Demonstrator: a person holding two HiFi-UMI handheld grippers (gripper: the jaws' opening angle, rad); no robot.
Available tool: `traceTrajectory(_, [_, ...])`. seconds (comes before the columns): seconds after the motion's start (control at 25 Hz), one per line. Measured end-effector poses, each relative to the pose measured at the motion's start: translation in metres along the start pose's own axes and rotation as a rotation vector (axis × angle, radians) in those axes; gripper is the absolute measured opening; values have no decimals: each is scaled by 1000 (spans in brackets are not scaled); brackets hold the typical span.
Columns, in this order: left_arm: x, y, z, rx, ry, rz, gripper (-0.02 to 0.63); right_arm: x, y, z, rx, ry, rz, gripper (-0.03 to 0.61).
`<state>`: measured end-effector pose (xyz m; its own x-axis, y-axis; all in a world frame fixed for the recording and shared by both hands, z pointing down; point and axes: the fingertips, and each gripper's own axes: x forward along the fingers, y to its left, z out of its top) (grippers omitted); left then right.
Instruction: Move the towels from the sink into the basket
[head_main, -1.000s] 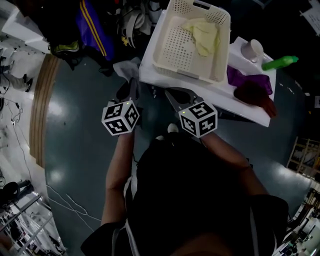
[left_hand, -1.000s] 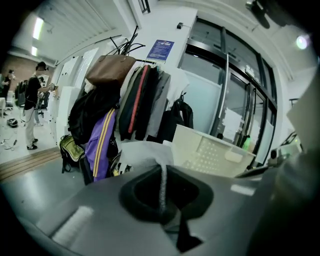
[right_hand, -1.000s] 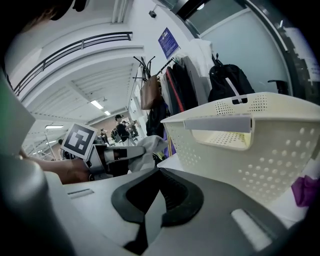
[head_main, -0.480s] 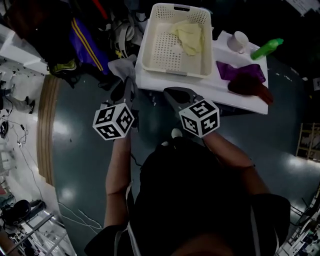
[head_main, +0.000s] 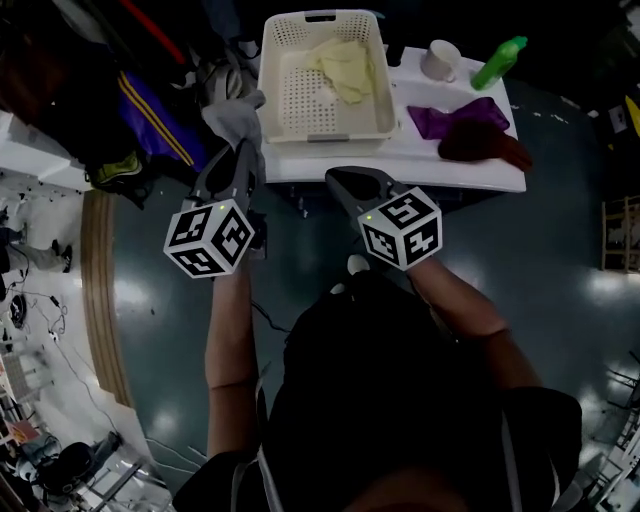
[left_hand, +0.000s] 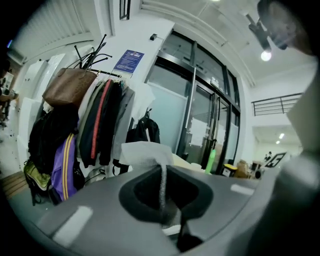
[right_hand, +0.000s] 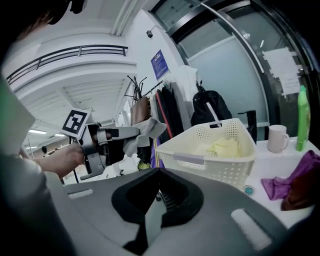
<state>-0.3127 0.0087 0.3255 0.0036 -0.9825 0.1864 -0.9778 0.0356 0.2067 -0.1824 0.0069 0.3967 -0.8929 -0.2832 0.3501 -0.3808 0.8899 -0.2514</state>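
The left gripper is clamped on a grey towel, the cloth pinched in a thin fold between its jaws and bunching out past the tips. A second ago that towel hung by the counter's near left corner. Now it is beside the left wall of the basket, outside it and not over the rim. The left gripper's marker cube has drifted left and lower in the head view. The counter with everything on it has slid up the head view and looks smaller and squarer than before.

The right gripper has hardly shifted: it hangs in front of the counter's near edge, jaws closed down to a slit with nothing between them.

Inside the basket a yellow towel lies toward the far right corner, as it did earlier. To the right of the basket, on the counter, a purple towel lies touching a dark red towel, with a mug and a green bottle behind them. None of these has moved on the counter.
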Motion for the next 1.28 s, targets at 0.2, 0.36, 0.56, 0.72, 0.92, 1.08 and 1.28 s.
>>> traceTrajectory(0.2, [8, -22, 8, 30, 3, -94, 21, -20, -7, 2, 18, -31, -72, -5])
traceTrajectory(0.36, [14, -45, 15, 55, 0, -166, 21, -38, -12, 10, 24, -70, -116, -5])
traceTrajectory(0.56, [30, -71, 19, 59, 8, -255, 21, -55, -31, 15, 35, -88, -170, -5])
traceTrajectory(0.72, [46, -84, 31, 70, -11, -281, 21, -63, -46, 24, 29, -104, -182, -5])
traceTrajectory(0.92, [70, -101, 38, 84, -22, -293, 21, -70, -66, 37, 14, -123, -177, -5])
traceTrajectory(1.08, [90, -107, 38, 82, -11, -289, 23, -75, -82, 46, 3, -134, -174, -5])
traceTrajectory(1.28, [111, -114, 35, 80, 16, -287, 23, -79, -104, 56, 5, -139, -173, -5])
